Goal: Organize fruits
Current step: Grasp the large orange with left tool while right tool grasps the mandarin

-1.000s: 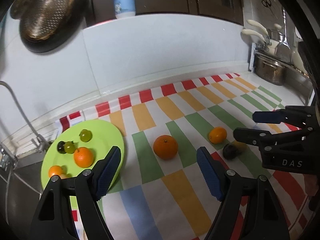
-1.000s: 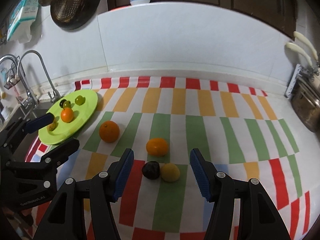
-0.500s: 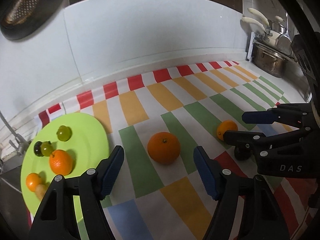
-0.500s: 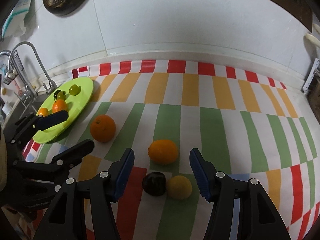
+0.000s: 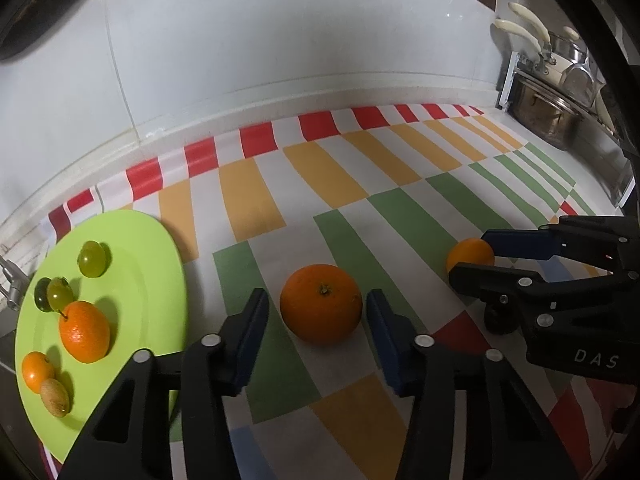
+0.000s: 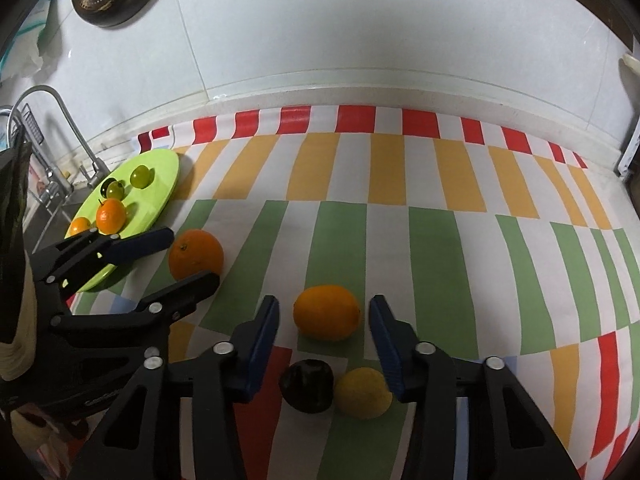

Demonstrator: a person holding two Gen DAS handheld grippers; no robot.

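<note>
A large orange point(image 5: 321, 303) lies on the striped cloth between the open fingers of my left gripper point(image 5: 316, 312); it also shows in the right wrist view point(image 6: 195, 255). A smaller orange fruit point(image 6: 326, 312) lies between the open fingers of my right gripper point(image 6: 324, 318), also seen in the left wrist view point(image 5: 469, 255). A dark fruit point(image 6: 306, 385) and a yellow fruit point(image 6: 363, 392) lie under the right gripper. A green plate point(image 5: 156, 280) at the left holds two green grapes, a dark grape, two small oranges and a brown fruit.
A faucet point(image 6: 68, 128) and sink are left of the plate. A metal pot point(image 5: 544, 116) and utensils stand at the far right. A white tiled wall runs behind the cloth point(image 5: 360, 184).
Both grippers have moved forward and down. The large orange now lies between the left fingers and the smaller orange between the right fingers. Both stay open.
</note>
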